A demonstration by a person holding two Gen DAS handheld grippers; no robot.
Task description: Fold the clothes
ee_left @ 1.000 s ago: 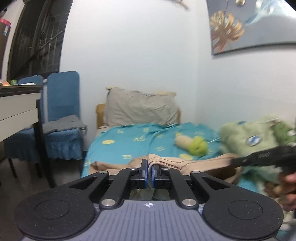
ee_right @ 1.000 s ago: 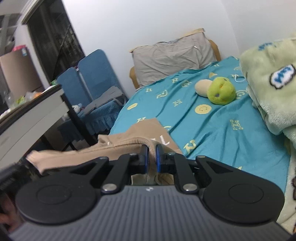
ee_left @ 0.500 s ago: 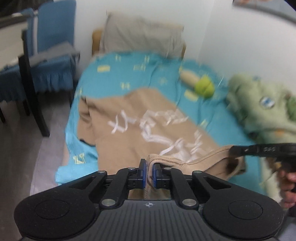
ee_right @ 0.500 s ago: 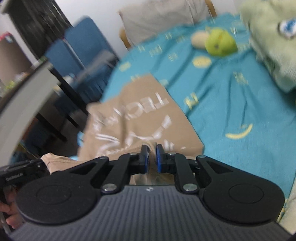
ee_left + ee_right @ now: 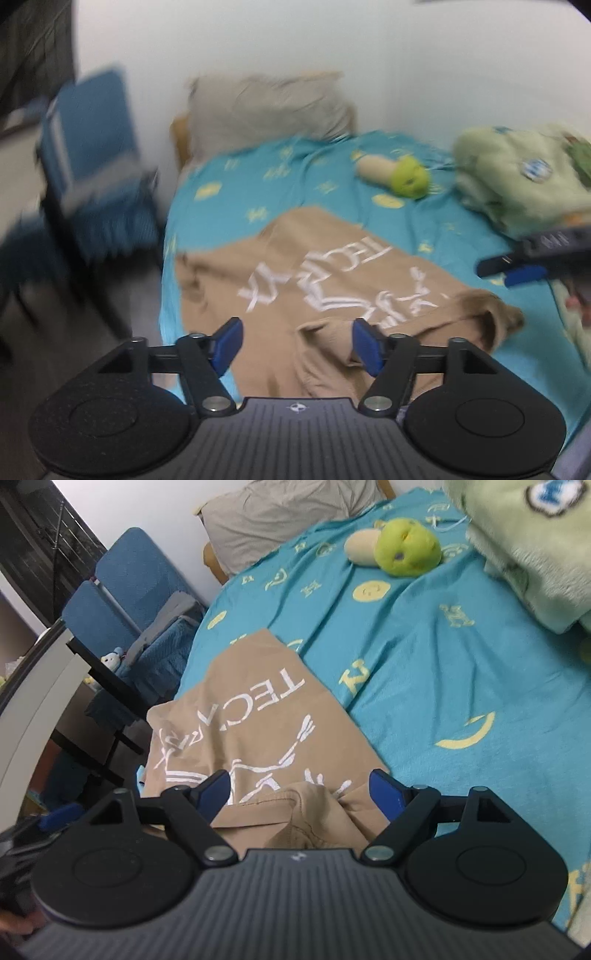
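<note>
A tan T-shirt (image 5: 314, 280) with white lettering lies spread on the teal bed sheet (image 5: 280, 177), print side up; it also shows in the right wrist view (image 5: 251, 723). My left gripper (image 5: 297, 345) is open just above the shirt's near edge, with a rumpled fold between its blue pads. My right gripper (image 5: 301, 794) is open over the shirt's other near corner, where the hem is bunched. The right gripper's fingers (image 5: 517, 269) also show at the right edge of the left wrist view.
A green plush toy (image 5: 402, 548) and a grey pillow (image 5: 280, 513) lie at the head of the bed. A pale green fleece blanket (image 5: 532, 535) is heaped along the right side. Blue chairs (image 5: 129, 590) and a desk (image 5: 44, 686) stand left of the bed.
Both grippers carried the shirt down onto the bed, laid it flat, and opened, letting go of the fabric they held.
</note>
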